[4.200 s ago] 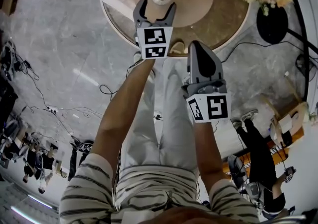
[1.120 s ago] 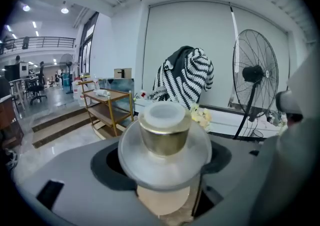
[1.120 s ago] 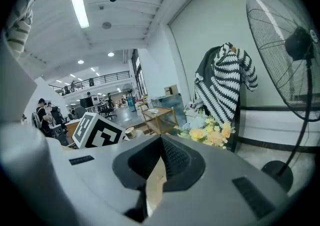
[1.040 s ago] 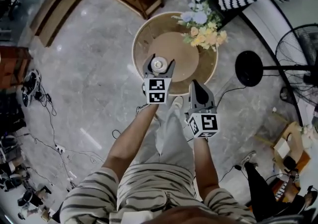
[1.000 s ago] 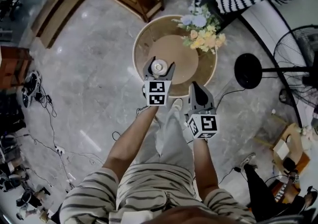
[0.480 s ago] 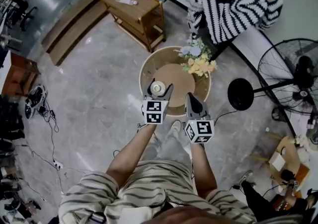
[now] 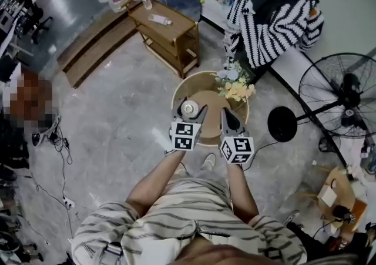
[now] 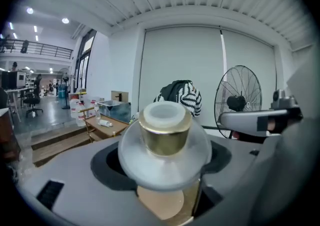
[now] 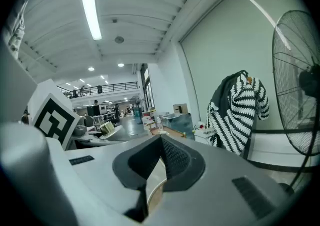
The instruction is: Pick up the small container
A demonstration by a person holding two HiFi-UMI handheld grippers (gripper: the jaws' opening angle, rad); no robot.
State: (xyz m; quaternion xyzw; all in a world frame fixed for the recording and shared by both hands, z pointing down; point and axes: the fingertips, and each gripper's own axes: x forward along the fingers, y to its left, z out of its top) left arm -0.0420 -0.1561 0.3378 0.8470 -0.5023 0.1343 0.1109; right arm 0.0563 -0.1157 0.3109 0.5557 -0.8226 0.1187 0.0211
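Note:
The small container, a clear glass jar with a gold collar and white lid, sits between the jaws of my left gripper, which is shut on it. In the left gripper view the container fills the centre, held upright and off the table, with the pads at its sides. Below it lies the round tan table with a bunch of flowers. My right gripper hovers beside the left one, shut and holding nothing; in the right gripper view its fingertips meet.
A wooden bench table stands beyond the round table. A striped garment hangs at the back right, and a standing fan with a black base is on the right. Cables run over the marble floor at the left.
The head view has risen well above the table, which now looks small. The left gripper keeps the container in its grip. The right gripper has drawn closer to the left.

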